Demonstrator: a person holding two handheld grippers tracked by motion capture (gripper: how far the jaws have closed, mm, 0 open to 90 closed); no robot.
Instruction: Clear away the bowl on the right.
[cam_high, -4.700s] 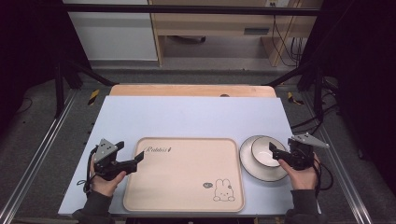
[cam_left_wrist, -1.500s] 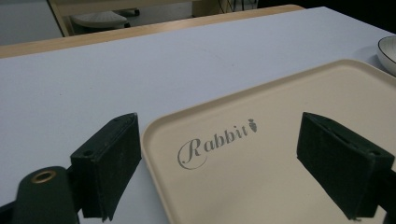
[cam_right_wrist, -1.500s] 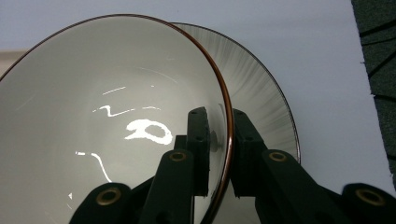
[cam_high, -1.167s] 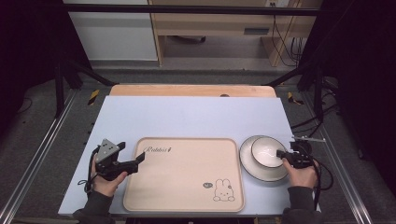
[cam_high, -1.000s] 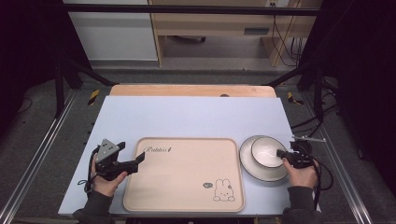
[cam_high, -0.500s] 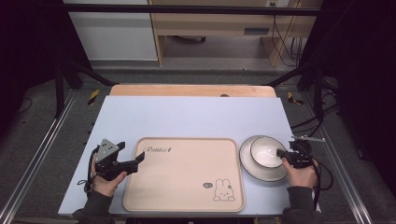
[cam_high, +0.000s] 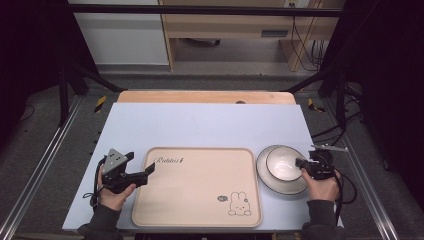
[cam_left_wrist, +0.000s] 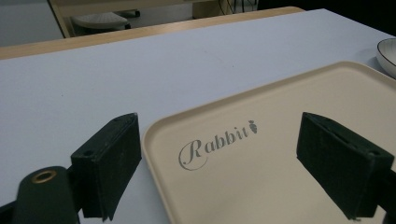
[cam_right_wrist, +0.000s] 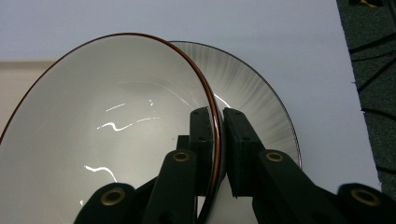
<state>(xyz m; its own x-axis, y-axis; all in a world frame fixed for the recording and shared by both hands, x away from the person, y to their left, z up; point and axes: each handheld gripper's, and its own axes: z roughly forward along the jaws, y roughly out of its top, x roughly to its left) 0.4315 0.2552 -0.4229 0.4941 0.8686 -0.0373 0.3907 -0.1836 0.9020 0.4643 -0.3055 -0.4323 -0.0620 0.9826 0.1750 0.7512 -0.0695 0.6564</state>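
A white bowl (cam_high: 281, 163) with a brown rim rests on a white ribbed plate (cam_high: 280, 186) to the right of a beige tray (cam_high: 200, 195) printed with a rabbit. My right gripper (cam_high: 300, 163) is shut on the bowl's right rim. In the right gripper view, one jaw sits inside the bowl (cam_right_wrist: 107, 126) and the other outside it, above the plate (cam_right_wrist: 254, 86), with the gripper (cam_right_wrist: 217, 114) pinching the rim. My left gripper (cam_high: 149, 170) stands open at the tray's left edge. In the left gripper view, the gripper (cam_left_wrist: 219, 140) straddles the corner of the tray (cam_left_wrist: 280, 186) and holds nothing.
A pale blue mat (cam_high: 200, 125) covers the table, with a wooden strip (cam_high: 200, 96) along its far edge. The plate's rim (cam_left_wrist: 387, 53) shows at the far right of the left gripper view. Metal rails and cables run along both sides of the table.
Since the earliest frame my right gripper has shifted slightly down and in onto the bowl's rim. Over the last second nothing has moved.
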